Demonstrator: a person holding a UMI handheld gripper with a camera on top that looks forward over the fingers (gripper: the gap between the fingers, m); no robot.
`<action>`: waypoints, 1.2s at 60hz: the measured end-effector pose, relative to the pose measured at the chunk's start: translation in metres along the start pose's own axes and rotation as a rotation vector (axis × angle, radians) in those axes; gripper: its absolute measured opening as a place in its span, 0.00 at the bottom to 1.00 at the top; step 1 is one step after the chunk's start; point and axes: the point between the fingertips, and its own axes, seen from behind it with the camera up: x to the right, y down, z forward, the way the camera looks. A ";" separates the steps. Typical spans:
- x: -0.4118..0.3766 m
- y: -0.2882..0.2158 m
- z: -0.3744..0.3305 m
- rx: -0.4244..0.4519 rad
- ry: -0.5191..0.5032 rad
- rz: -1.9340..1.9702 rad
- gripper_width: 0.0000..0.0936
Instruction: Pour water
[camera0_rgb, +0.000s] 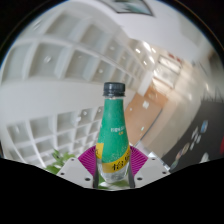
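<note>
left finger: its pink pad (91, 160) sits against the bottle's left flank, no gap seen.
bottle (114, 135): green-capped, green label, yellow liquid low down; held between the fingers, long axis along the fingers, cap (113, 89) pointing away toward the ceiling grid (60, 70).
right finger: its pad meets the bottle's right flank.
gripper (114, 170): jaws narrowed onto the bottle, clamped at its lower body.
label writing: white characters run down the bottle's label, too small to read; no brand made out.
surroundings: left of the bottle white ceiling panels, right of it a wooden wall.
judgement: no receiving cup shows; pouring would need the bottle tipped toward one.
</note>
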 end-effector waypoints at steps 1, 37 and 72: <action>-0.001 -0.010 -0.001 0.015 0.011 -0.077 0.44; 0.329 -0.055 -0.114 -0.355 0.667 -0.977 0.44; 0.364 -0.025 -0.182 -0.503 0.836 -0.885 0.90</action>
